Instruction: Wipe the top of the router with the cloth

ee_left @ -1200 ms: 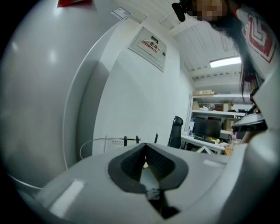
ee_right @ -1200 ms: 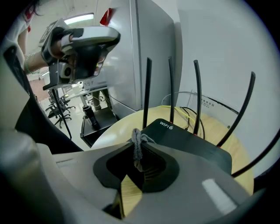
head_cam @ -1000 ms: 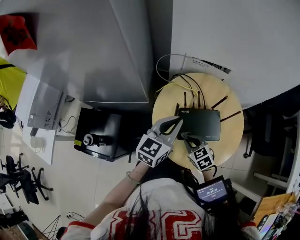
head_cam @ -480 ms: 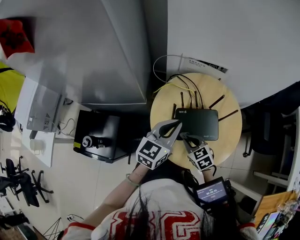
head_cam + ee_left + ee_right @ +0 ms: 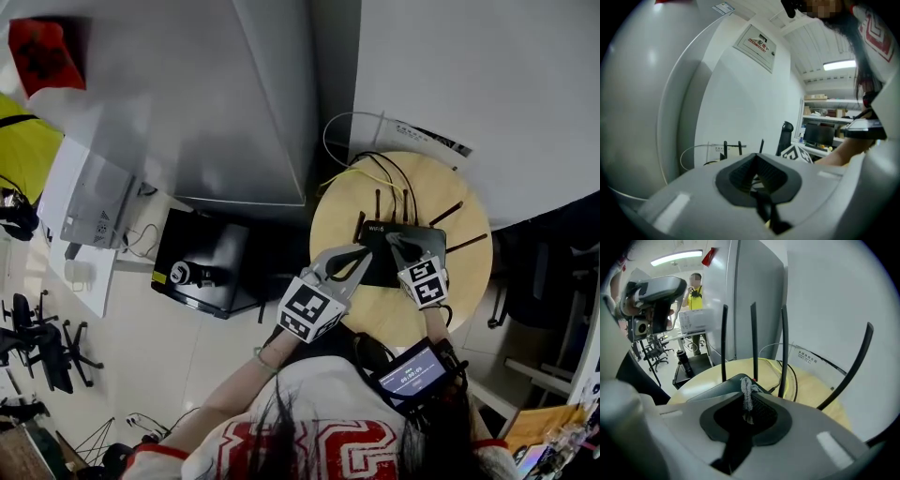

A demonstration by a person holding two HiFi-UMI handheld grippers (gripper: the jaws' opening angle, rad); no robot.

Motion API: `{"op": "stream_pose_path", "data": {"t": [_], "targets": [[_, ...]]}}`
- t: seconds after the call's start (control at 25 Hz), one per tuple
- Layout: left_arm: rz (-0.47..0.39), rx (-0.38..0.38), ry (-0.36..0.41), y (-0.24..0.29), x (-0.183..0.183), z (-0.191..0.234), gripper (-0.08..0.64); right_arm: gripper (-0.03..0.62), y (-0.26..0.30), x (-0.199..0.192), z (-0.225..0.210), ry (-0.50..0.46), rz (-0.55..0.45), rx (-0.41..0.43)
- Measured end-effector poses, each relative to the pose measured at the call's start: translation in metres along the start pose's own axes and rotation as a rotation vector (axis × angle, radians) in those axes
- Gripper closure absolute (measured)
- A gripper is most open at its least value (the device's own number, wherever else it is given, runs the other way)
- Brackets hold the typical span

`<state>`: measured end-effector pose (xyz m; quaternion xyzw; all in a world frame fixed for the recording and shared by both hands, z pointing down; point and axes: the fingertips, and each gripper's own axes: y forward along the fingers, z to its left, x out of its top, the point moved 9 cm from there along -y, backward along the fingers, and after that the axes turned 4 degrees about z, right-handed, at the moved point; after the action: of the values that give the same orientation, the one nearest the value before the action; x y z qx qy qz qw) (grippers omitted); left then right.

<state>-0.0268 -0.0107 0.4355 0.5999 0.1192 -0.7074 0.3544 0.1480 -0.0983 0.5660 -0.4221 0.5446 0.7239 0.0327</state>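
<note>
A black router [image 5: 433, 242] with several upright antennas lies on a small round wooden table [image 5: 466, 281]. My right gripper [image 5: 394, 242] reaches over the router's top from the near side, shut on a small grey cloth [image 5: 747, 394] whose strand shows between the jaws. Just ahead of those jaws is the router's top [image 5: 717, 389], with the antennas [image 5: 753, 341] standing behind it. My left gripper [image 5: 360, 253] hovers at the router's near left corner, jaws together with nothing between them. In the left gripper view, the left gripper [image 5: 757, 161] points past the antennas [image 5: 725, 150].
Yellow and black cables [image 5: 370, 173] run off the table's far edge toward the white wall. A black case [image 5: 202, 267] sits on the floor to the left, below a grey cabinet [image 5: 187, 103]. A person in a yellow vest [image 5: 696, 291] stands far off.
My right gripper has moved forward with the cloth, from the router's near edge onto its top. The left gripper has stayed by the router's near left corner.
</note>
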Motion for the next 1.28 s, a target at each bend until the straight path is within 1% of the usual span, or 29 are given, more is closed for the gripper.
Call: {"op": "stream_pose_path", "data": {"t": [0.12, 0.24, 0.4, 0.68, 0.88, 1.08, 1.28], "targets": [[0.003, 0.019, 0.005, -0.001, -0.002, 0.003, 0.560, 0.549, 0.009, 0.004, -0.015, -0.020, -0.004, -0.011], [0.016, 0.020, -0.010, 0.000, -0.001, 0.003, 0.560, 0.549, 0.014, 0.010, -0.021, -0.014, -0.004, -0.011], [0.020, 0.021, -0.018, 0.002, -0.001, 0.002, 0.560, 0.549, 0.016, -0.001, -0.021, -0.007, -0.004, 0.005], [0.026, -0.001, -0.018, 0.013, -0.002, -0.002, 0.560, 0.549, -0.004, -0.015, 0.008, 0.016, -0.018, 0.038], [0.029, -0.034, -0.017, 0.019, -0.002, -0.008, 0.560, 0.549, -0.021, -0.026, 0.036, 0.005, -0.014, 0.071], [0.036, -0.070, -0.013, 0.026, -0.003, -0.015, 0.560, 0.549, -0.032, -0.041, 0.052, 0.043, -0.017, 0.075], [0.037, -0.093, -0.015, 0.031, -0.005, -0.020, 0.560, 0.549, -0.041, -0.049, 0.069, 0.059, -0.011, 0.092]]}}
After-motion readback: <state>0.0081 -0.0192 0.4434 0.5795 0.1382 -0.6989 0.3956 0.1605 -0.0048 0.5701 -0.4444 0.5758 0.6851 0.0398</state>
